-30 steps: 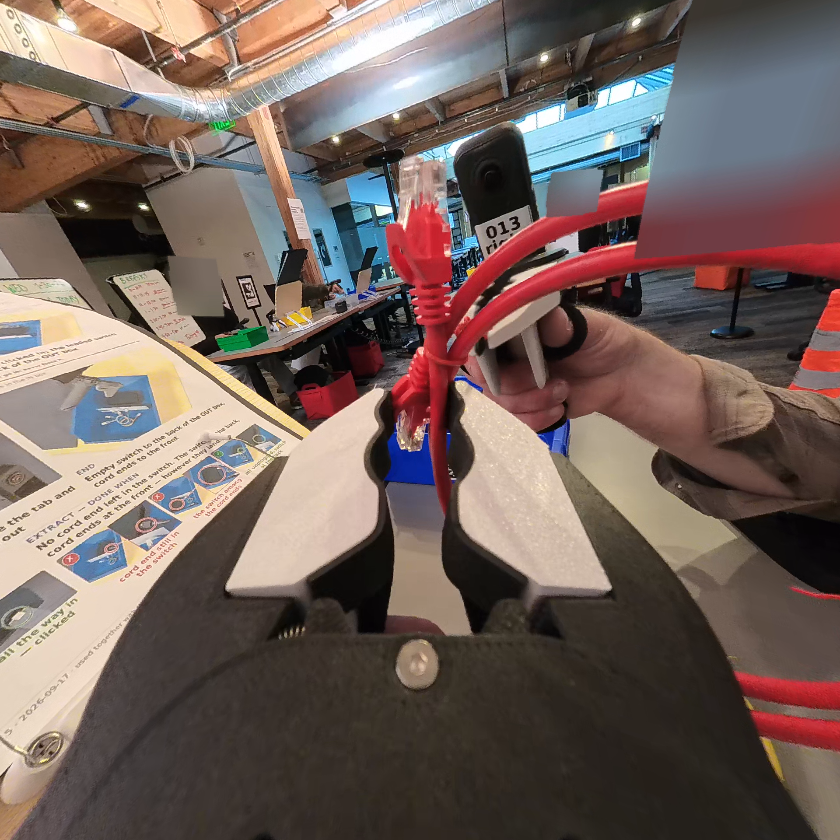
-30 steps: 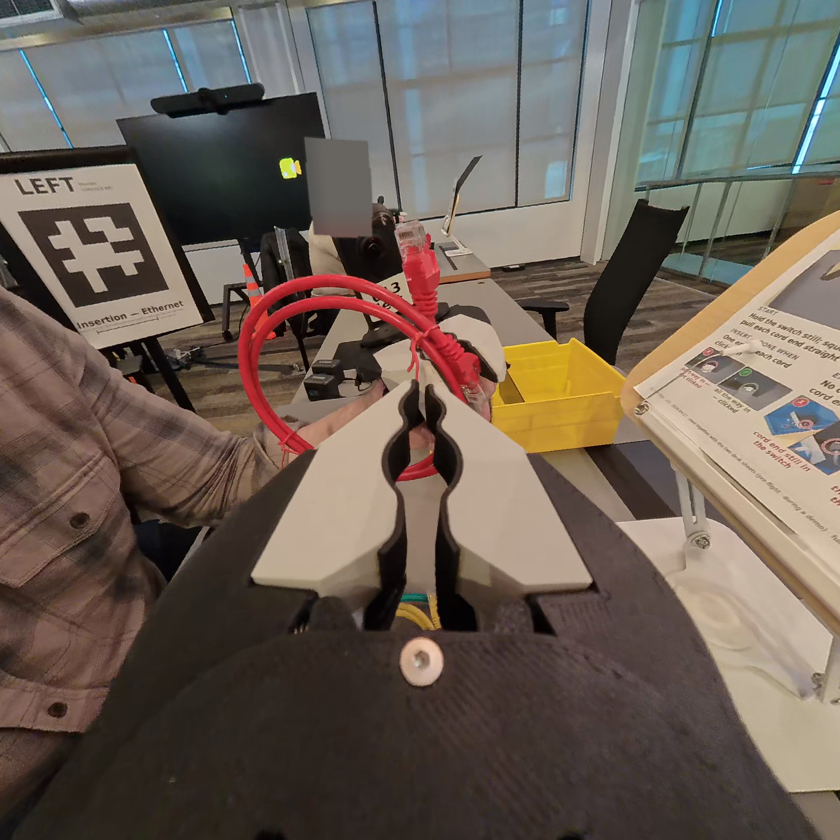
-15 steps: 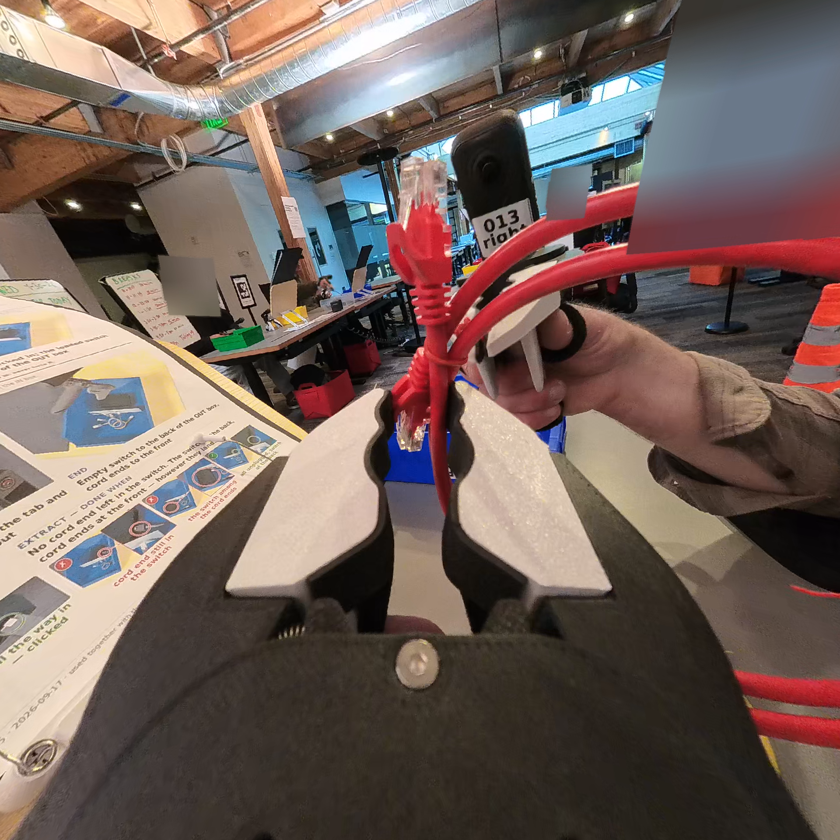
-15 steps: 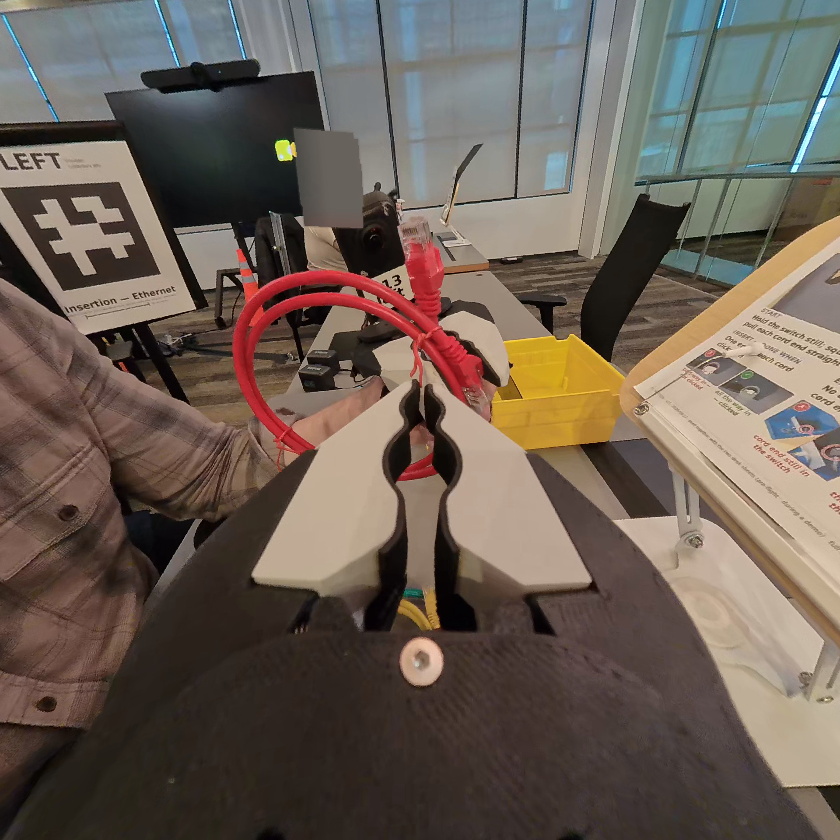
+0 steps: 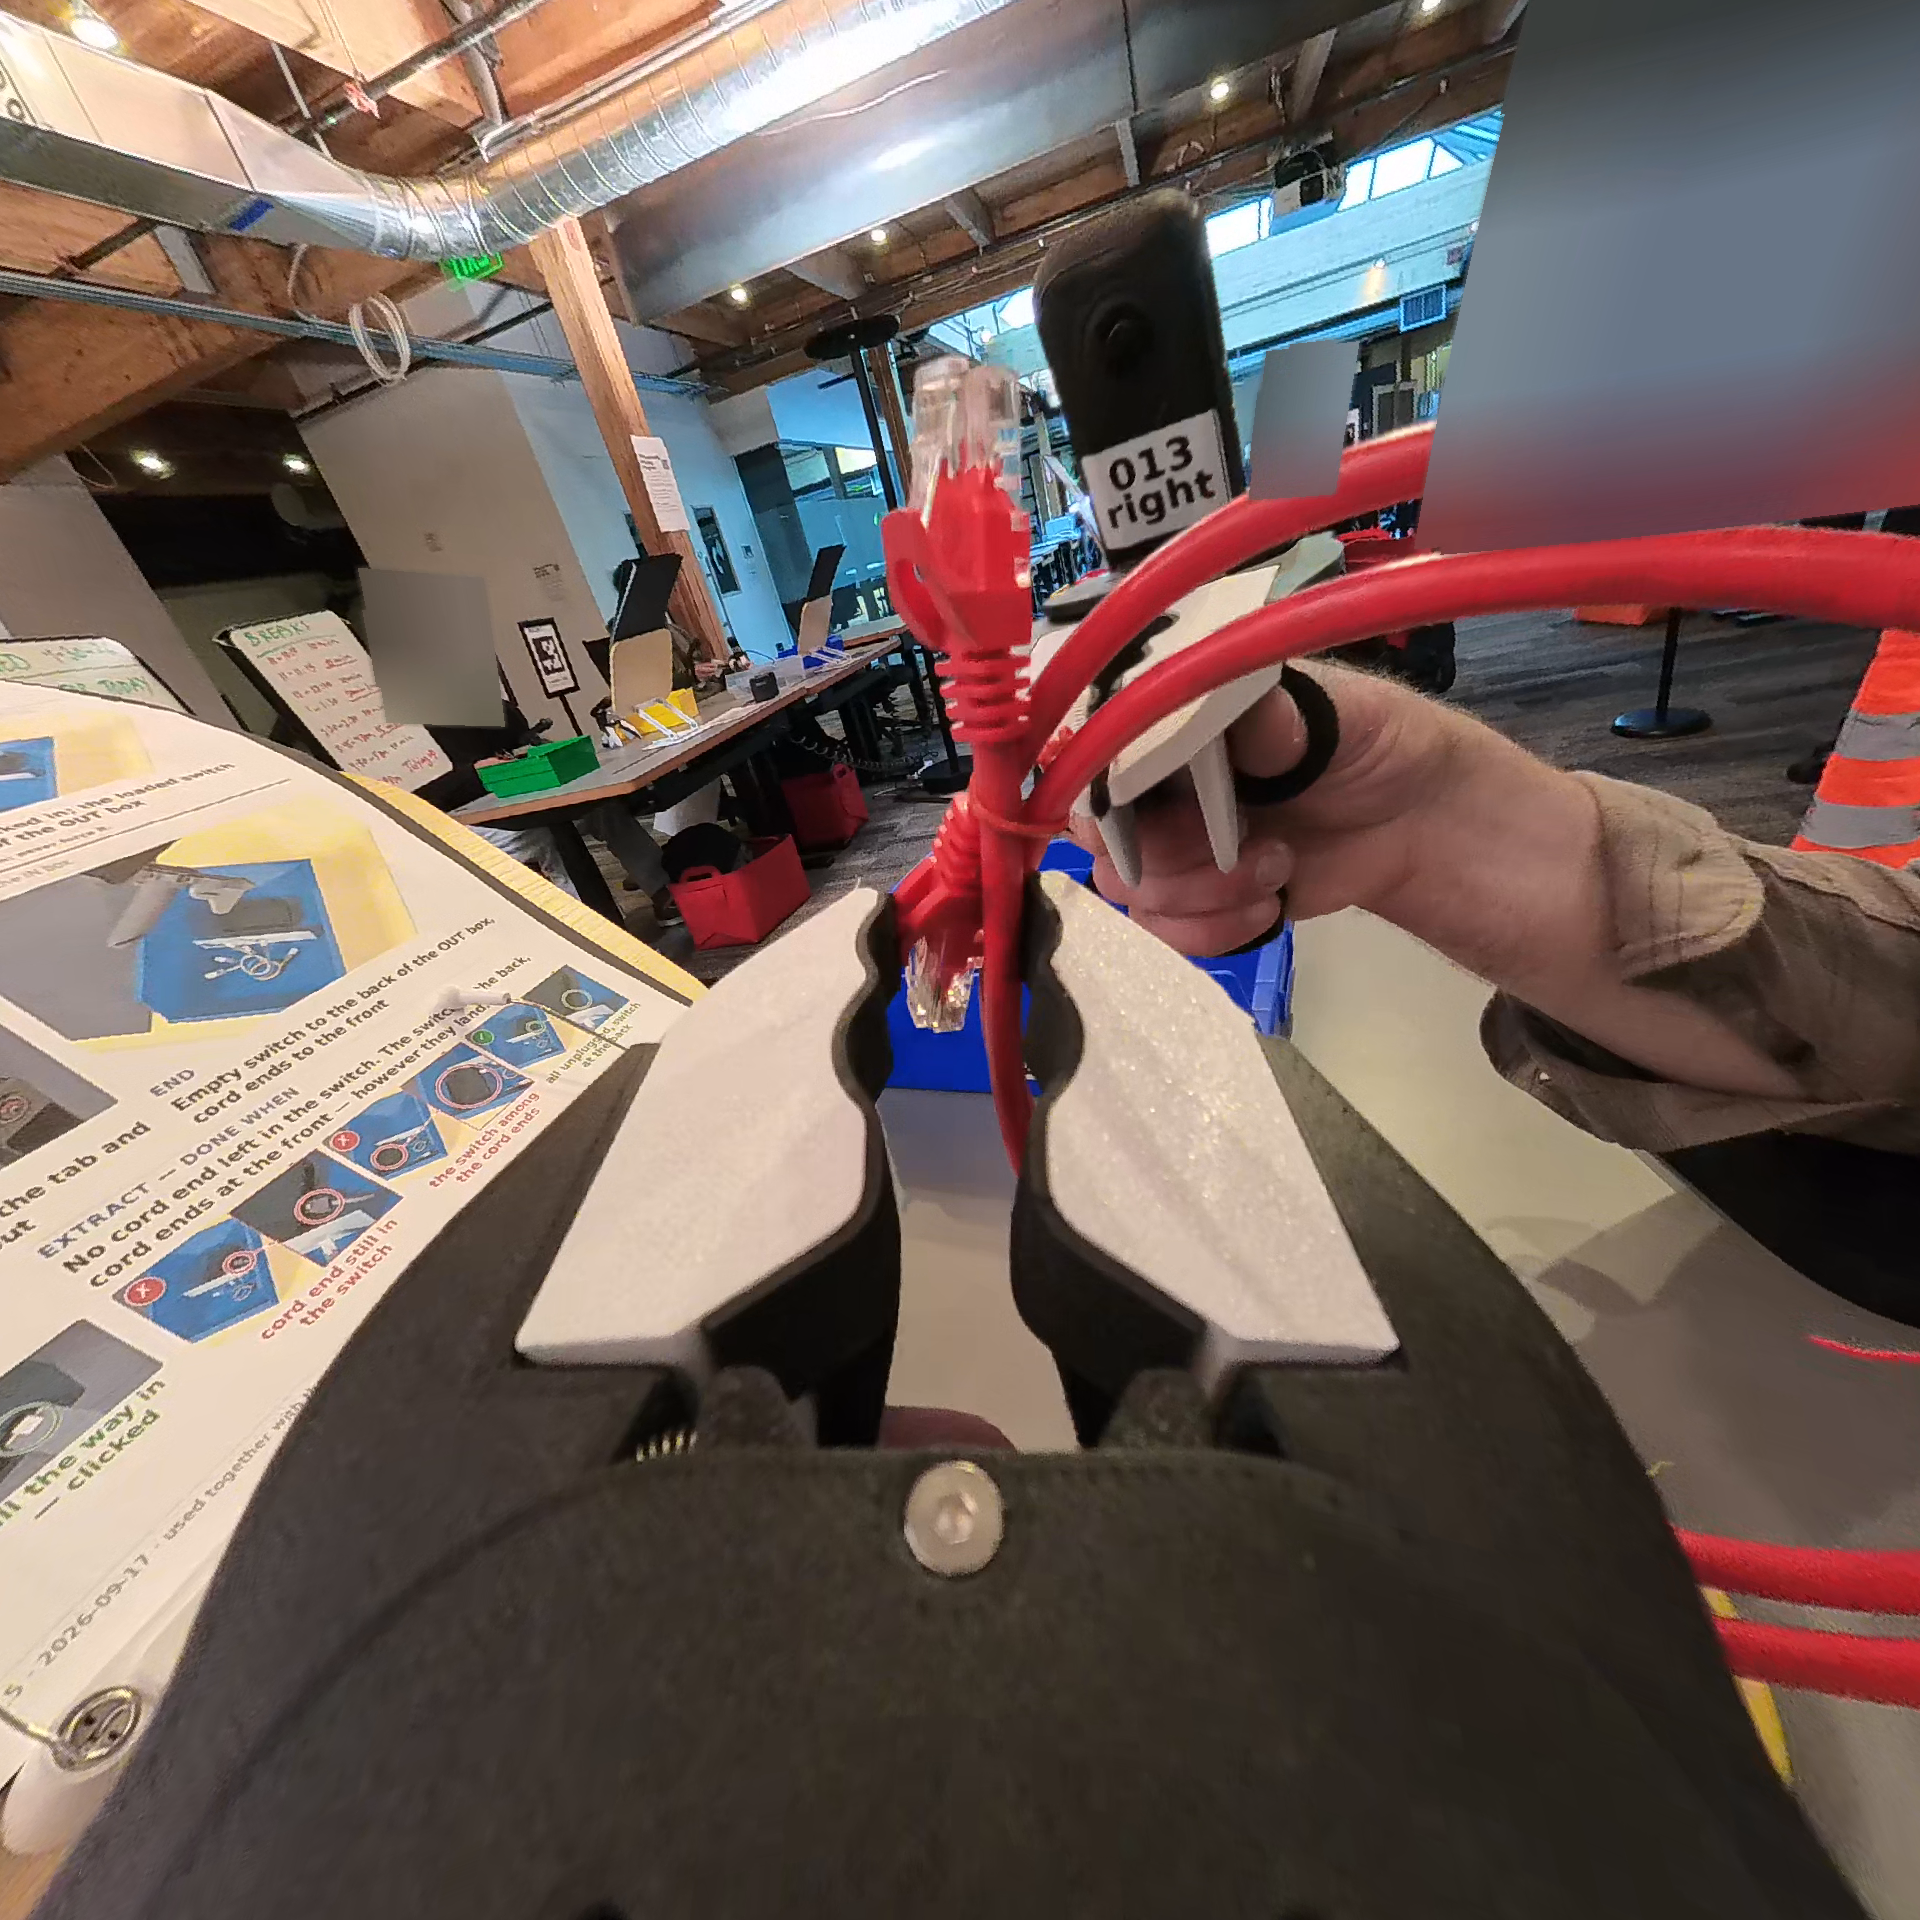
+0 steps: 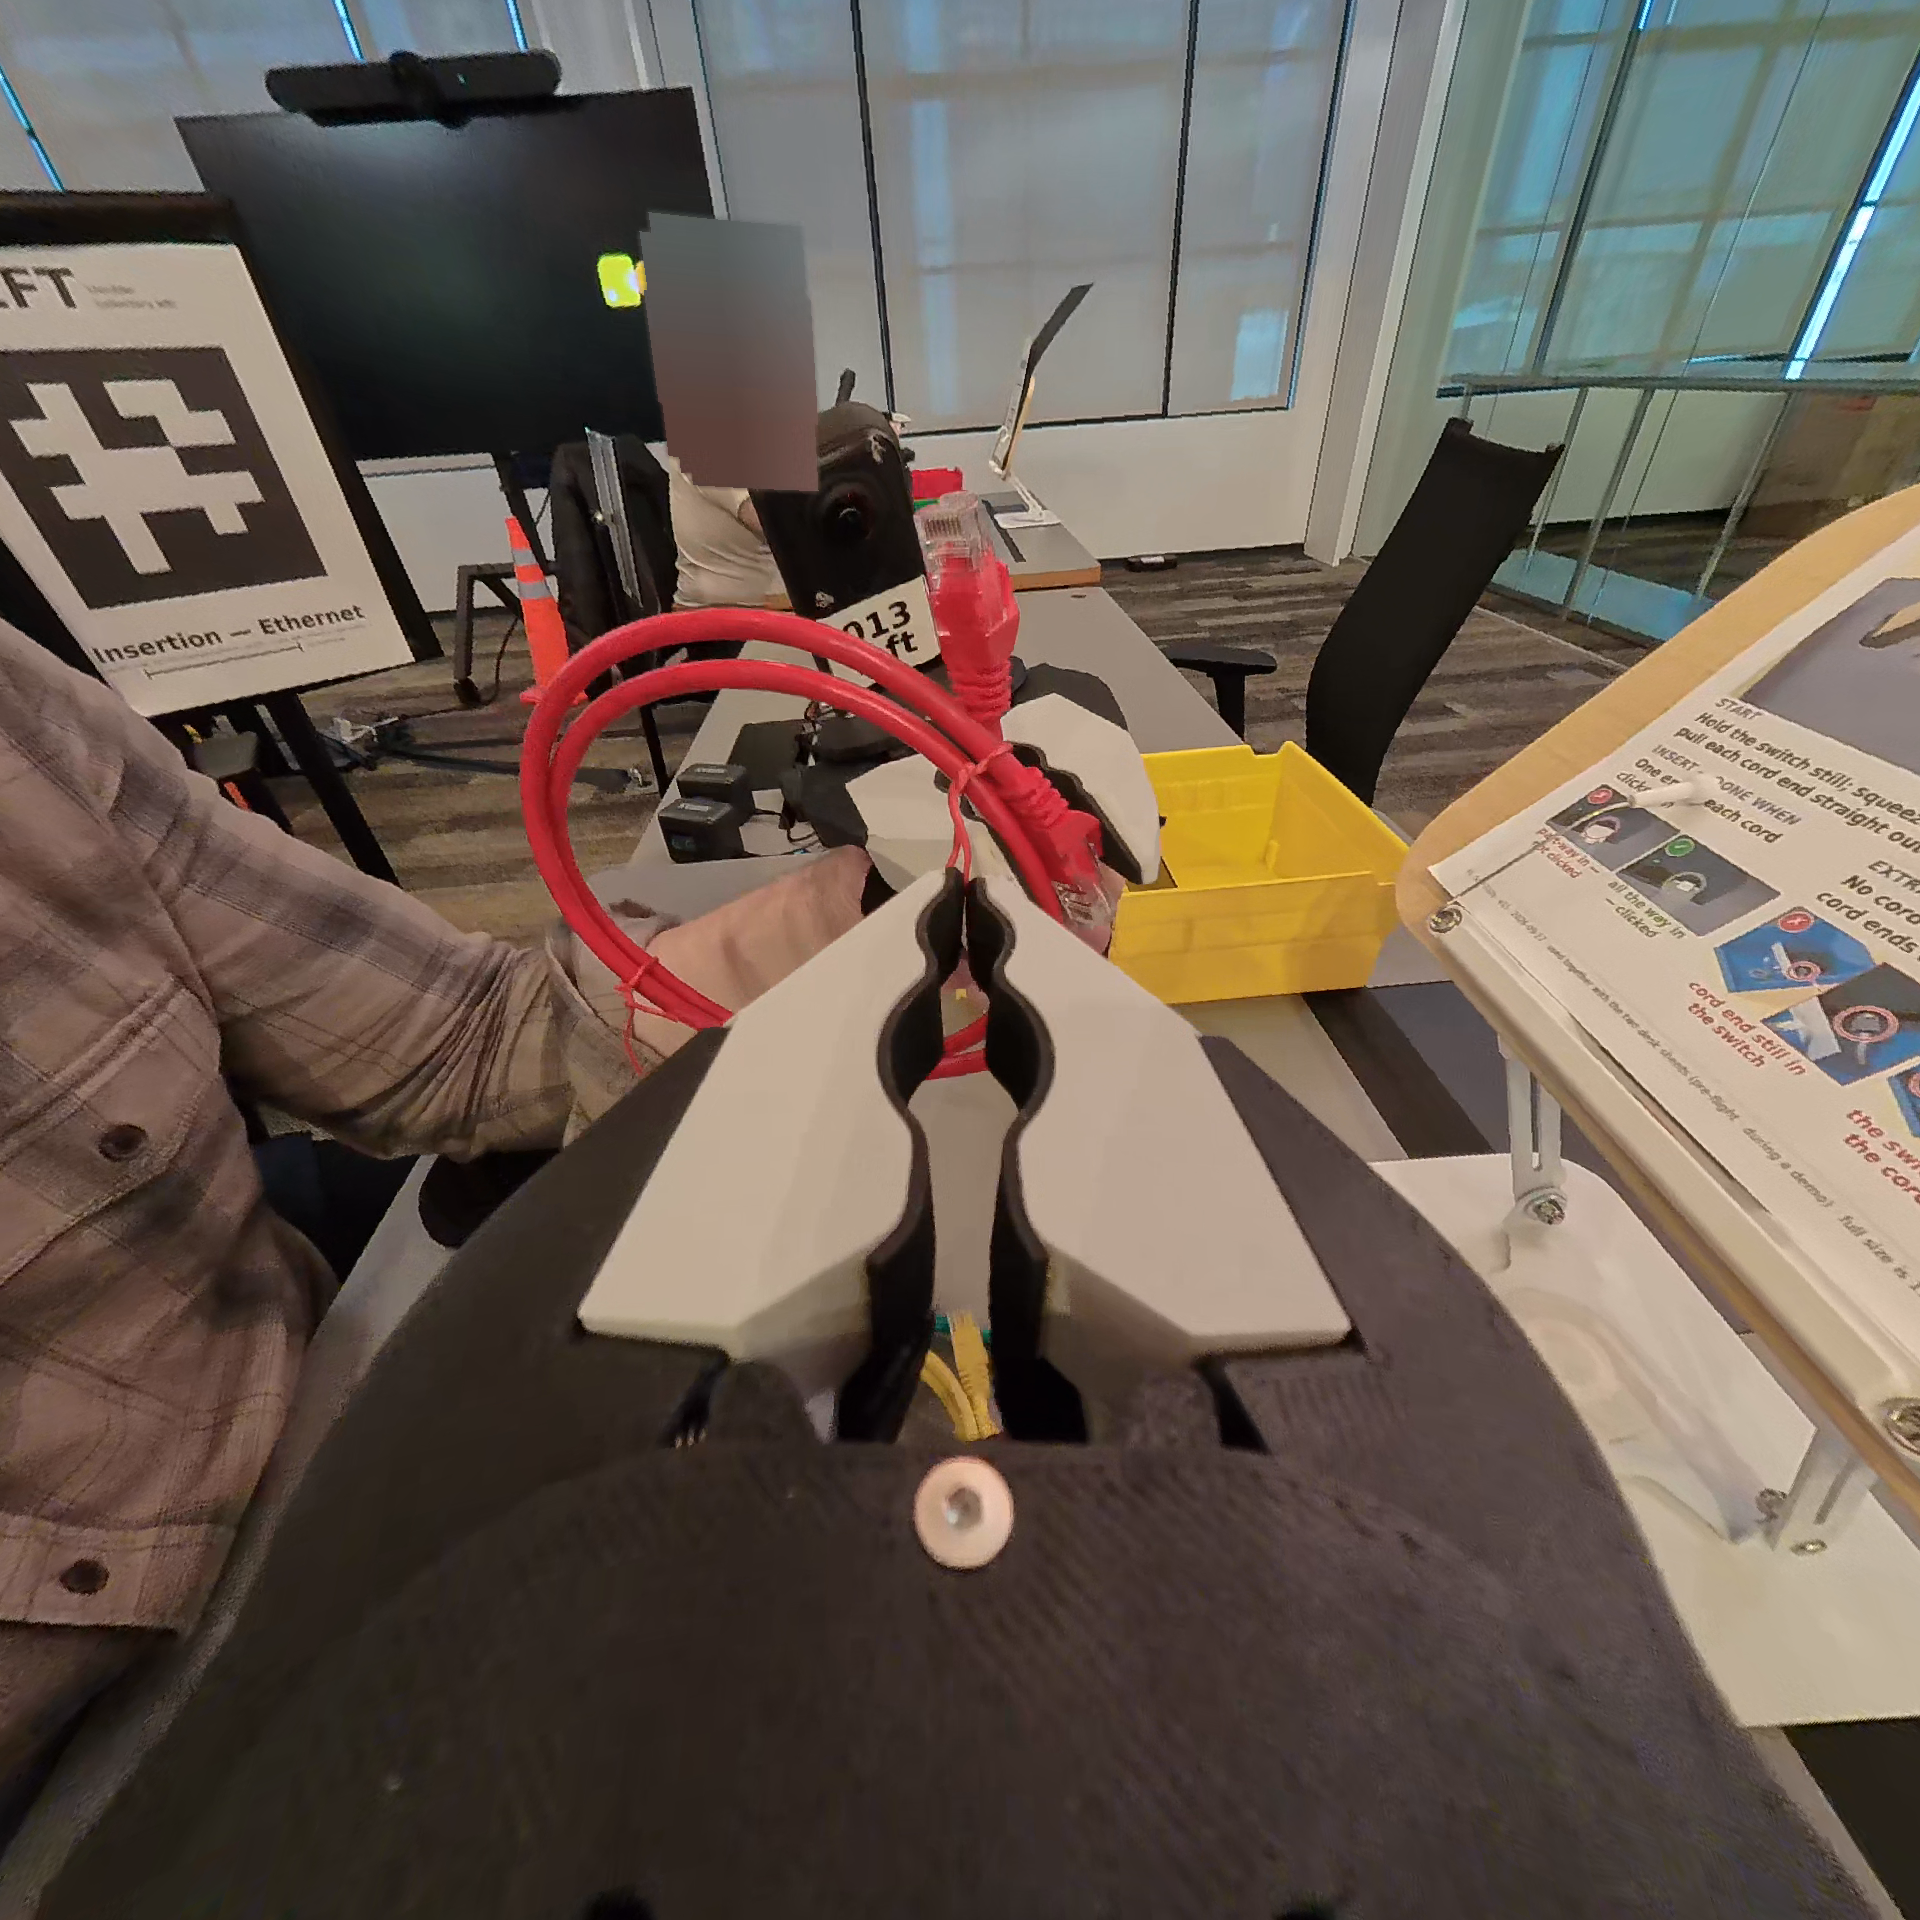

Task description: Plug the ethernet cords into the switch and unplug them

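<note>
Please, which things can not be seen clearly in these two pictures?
1. Switch: in neither view.
2. Red cord: left wrist view, its loop is cut off by the right edge and a blur patch.
3. Right tongs: right wrist view, whether they pinch the thin red tie is too small to tell.
4. Yellow cords: right wrist view, mostly hidden under the tongs' body.

Around me, room inventory: timber ceiling beams and a silver duct (image 5: 665, 135) are running overhead, spotlights glowing. A wooden post (image 5: 613, 416) is standing beyond long desks (image 5: 727, 717). Tall windows (image 6: 1039, 197) are letting in daylight behind a dark screen (image 6: 447, 281). A black chair (image 6: 1423, 582) and an orange cone (image 5: 1870, 769) are sitting on wood flooring.
</note>
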